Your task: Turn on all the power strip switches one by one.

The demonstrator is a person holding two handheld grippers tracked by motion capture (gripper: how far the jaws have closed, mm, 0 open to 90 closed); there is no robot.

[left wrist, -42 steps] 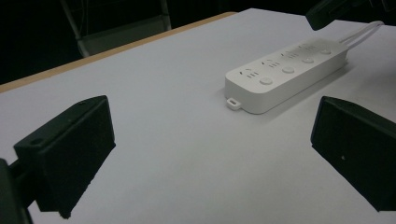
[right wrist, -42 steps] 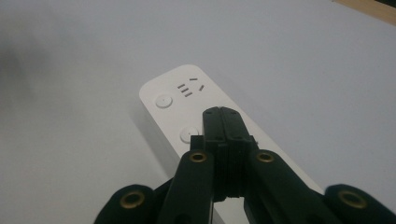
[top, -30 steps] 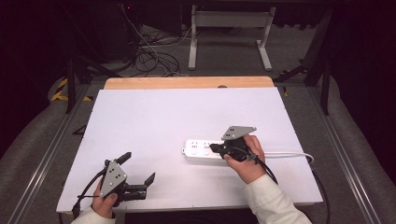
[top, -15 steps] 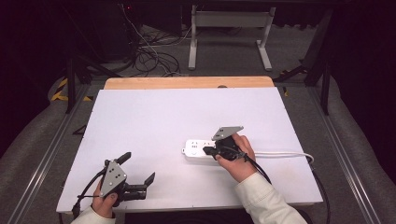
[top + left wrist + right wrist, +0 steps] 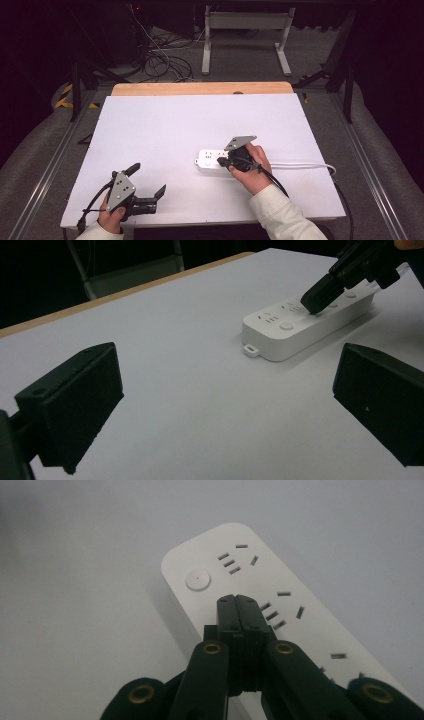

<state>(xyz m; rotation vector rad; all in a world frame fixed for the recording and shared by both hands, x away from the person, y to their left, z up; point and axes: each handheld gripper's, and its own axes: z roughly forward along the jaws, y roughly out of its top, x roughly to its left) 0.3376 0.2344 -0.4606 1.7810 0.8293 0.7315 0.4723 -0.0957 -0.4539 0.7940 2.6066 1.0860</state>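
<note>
A white power strip (image 5: 207,159) lies flat on the white table (image 5: 190,120), right of centre, with its white cable (image 5: 300,165) running off to the right. My right gripper (image 5: 221,161) is shut with nothing between its jaws. Its joined tips (image 5: 241,602) point down at the strip's top face (image 5: 220,550), just behind the round button (image 5: 198,579). In the left gripper view the right gripper (image 5: 315,297) sits at or just above the strip (image 5: 300,327); contact is unclear. My left gripper (image 5: 148,179) rests open near the front left corner, holding nothing (image 5: 227,400).
A wooden strip (image 5: 200,88) borders the table's far edge. Beyond it, loose cables (image 5: 160,60) lie on the floor beside a metal stand (image 5: 245,30). A black cable (image 5: 345,210) trails off the table's right front.
My right gripper has moved left along the power strip and lowered towards its button end, staying shut. The left gripper and the strip have stayed put.
</note>
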